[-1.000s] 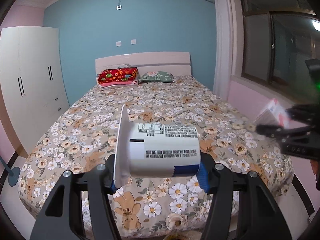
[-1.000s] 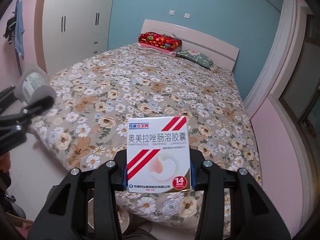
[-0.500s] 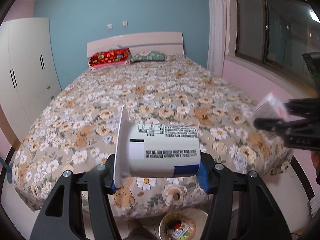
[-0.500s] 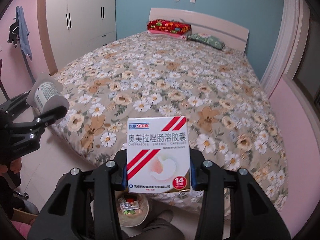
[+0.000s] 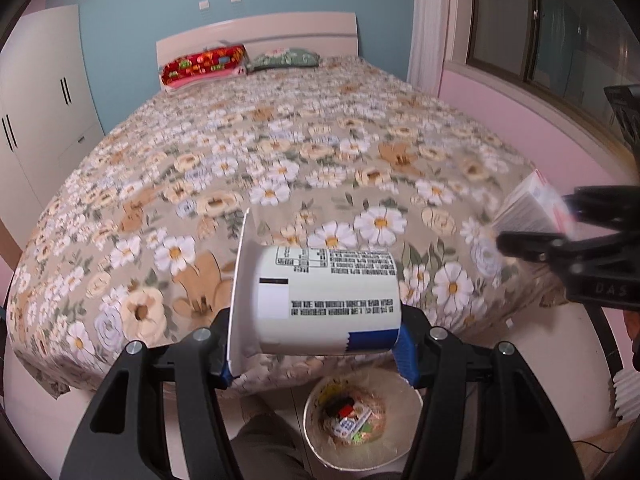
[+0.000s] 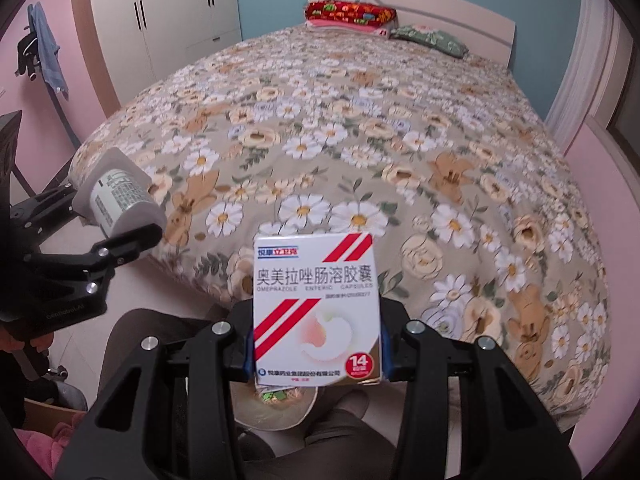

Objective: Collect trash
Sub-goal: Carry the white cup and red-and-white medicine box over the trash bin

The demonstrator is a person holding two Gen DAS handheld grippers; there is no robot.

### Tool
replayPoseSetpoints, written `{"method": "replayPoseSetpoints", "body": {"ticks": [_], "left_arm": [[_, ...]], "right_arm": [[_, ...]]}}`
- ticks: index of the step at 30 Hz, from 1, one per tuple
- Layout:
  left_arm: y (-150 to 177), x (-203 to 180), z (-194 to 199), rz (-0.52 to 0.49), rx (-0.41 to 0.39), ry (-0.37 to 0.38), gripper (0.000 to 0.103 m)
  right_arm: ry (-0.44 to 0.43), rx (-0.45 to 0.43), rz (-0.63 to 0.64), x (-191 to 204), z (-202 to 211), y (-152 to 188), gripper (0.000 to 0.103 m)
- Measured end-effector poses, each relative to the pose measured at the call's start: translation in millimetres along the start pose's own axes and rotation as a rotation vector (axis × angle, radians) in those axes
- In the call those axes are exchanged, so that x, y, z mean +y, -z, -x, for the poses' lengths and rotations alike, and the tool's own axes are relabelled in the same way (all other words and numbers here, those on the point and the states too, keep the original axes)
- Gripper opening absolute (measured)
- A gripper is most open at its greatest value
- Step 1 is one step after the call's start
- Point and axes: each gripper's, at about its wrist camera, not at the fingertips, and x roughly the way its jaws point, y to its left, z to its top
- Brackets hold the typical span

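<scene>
My left gripper (image 5: pixel 316 354) is shut on a white yogurt cup (image 5: pixel 320 300) lying sideways, rim to the left; it also shows in the right wrist view (image 6: pixel 116 200). My right gripper (image 6: pixel 316 354) is shut on a white and red medicine box (image 6: pixel 316 308), held upright; the box shows at the right edge of the left wrist view (image 5: pixel 532 208). A round trash bin (image 5: pixel 404 396) with wrappers inside stands on the floor below both grippers, at the foot of the bed; it is partly hidden behind the box in the right wrist view (image 6: pixel 276 408).
A bed with a floral cover (image 5: pixel 280 168) fills the middle. A white wardrobe (image 5: pixel 36 120) stands at the left, a window (image 5: pixel 560 32) and pink wall at the right. A person's leg (image 6: pixel 160 336) is near the bin.
Both grippers have tilted downward and drawn back from the bed, each still holding its item. The trash bin has come into view below them.
</scene>
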Motion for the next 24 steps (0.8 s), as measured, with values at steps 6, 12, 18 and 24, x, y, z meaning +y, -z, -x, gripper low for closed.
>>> {"method": "replayPoseSetpoints", "body": {"ticks": [6, 12, 18, 24], "left_arm": [[25.2, -8.2, -23.7, -0.012, 0.068, 0.012, 0.061], [52.6, -14.4, -48.2, -0.012, 0.14, 0.037, 0.061], [83.4, -17.8, -77.8, -0.005, 0.228, 0.049, 0.061], [113.1, -20.2, -108.2, -0.001, 0.315, 0.055, 0.061]], "right_arm": [[-0.026, 0.064, 0.002, 8.6, -30.3, 23.3, 0.045], [-0.053, 0.144, 0.012, 21.9, -66.6, 52.5, 0.045], [-0.083, 0.224, 0.003, 32.6, -105.4, 84.5, 0.045], [-0.114, 0.31, -0.013, 40.4, -142.6, 114.9, 0.045]]}}
